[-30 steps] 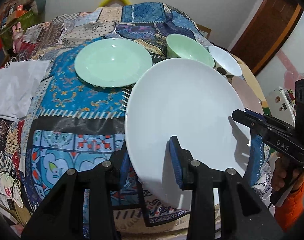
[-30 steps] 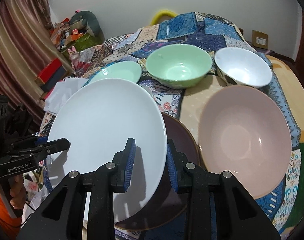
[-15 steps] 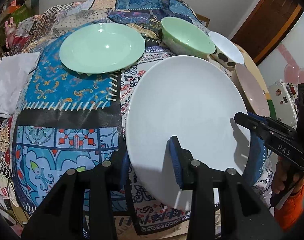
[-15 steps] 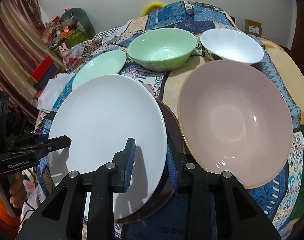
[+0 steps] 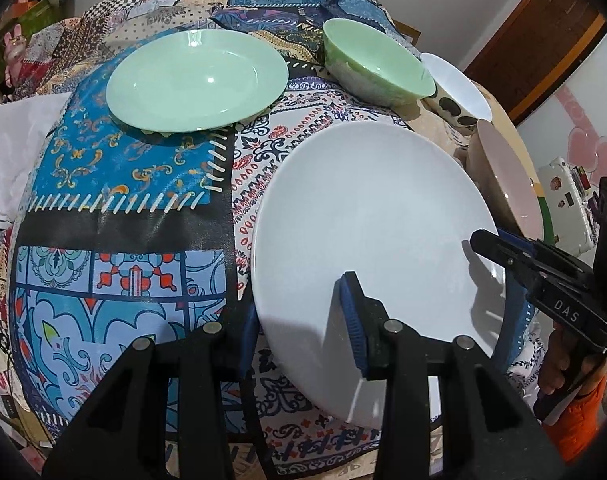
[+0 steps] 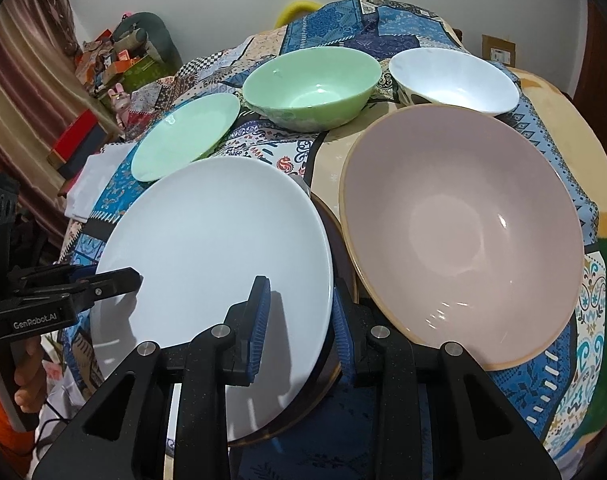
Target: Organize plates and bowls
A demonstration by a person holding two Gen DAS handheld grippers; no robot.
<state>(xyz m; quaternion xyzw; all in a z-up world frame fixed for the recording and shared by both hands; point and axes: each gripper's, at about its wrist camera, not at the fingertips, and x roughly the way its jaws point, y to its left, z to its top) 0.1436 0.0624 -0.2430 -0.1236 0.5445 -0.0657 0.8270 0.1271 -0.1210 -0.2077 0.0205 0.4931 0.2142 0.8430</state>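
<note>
The left gripper (image 5: 303, 316) clamps the white plate (image 6: 215, 248) at its near-left rim, jaws narrowly parted around it. The right gripper (image 6: 299, 328) pinches the plate's right edge likewise. The plate lies over a dark plate (image 6: 339, 264), seemingly resting on it. Right of them sits the pink bowl (image 6: 463, 232); behind, a green plate (image 6: 183, 136), green bowl (image 6: 311, 88) and white bowl (image 6: 451, 80).

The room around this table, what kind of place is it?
Probably a lived-in home, not a lab or shop. A patchwork tablecloth covers the table, a curtain hangs at the left, and boxes and a toy rabbit are piled along the wall.
</note>
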